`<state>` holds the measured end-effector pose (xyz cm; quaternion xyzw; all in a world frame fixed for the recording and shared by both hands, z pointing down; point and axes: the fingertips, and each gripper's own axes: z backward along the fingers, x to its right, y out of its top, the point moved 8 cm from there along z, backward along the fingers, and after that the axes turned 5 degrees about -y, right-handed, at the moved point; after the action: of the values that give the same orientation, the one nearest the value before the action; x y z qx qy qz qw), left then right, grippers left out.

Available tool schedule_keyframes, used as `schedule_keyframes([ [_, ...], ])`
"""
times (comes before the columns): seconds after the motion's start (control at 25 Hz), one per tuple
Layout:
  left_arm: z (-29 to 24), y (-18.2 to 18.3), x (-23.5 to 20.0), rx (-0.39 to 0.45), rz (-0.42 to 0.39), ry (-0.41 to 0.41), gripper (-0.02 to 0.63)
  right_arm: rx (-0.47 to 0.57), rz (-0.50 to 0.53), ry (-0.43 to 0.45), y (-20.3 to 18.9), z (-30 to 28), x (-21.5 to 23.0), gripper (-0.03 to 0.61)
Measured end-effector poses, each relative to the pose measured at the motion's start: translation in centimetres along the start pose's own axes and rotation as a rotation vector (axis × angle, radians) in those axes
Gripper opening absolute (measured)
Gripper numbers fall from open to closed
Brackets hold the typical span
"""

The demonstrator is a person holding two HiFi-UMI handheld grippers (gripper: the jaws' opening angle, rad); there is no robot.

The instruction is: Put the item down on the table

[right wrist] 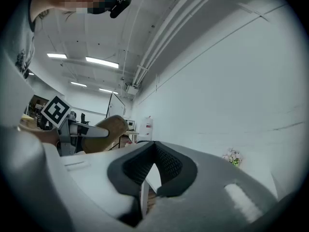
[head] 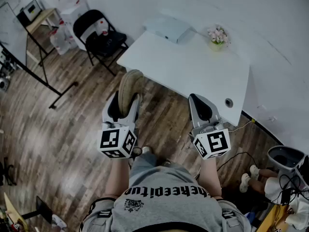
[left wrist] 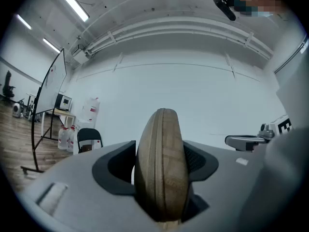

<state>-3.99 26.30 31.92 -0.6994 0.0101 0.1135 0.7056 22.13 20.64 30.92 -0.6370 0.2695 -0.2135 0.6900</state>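
Observation:
A tan oval zippered case (head: 128, 87) stands on edge between the jaws of my left gripper (head: 126, 101), which is shut on it. In the left gripper view the case (left wrist: 161, 170) fills the gap between the black pads (left wrist: 119, 164), its zip seam facing the camera. The case hangs above the wooden floor, just short of the near left edge of the white table (head: 190, 74). My right gripper (head: 201, 106) is held over the table's near edge, its jaws shut with nothing in them; in its own view the right gripper's (right wrist: 153, 159) tips meet.
On the table's far side lie a white flat box (head: 168, 29) and a small pot of flowers (head: 217, 36); a cable hole (head: 229, 102) is near the right front. A black folding chair (head: 99, 35), water jugs (head: 62, 38) and a whiteboard stand (head: 43, 76) are at the left.

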Motion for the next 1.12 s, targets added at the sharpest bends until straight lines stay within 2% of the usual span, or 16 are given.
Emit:
schedule_keyframes([
  [0.68, -0.5, 0.3, -2.6, 0.016, 0.010, -0.030, 0.290, 0.006, -0.001, -0.044, -0.2, -1.6, -1.7, 0.000],
  [1.12, -3.1, 0.9, -7.6, 0.034, 0.004, -0.076, 0.290, 0.036, -0.025, -0.119, -0.3, -5.8, -2.9, 0.000],
])
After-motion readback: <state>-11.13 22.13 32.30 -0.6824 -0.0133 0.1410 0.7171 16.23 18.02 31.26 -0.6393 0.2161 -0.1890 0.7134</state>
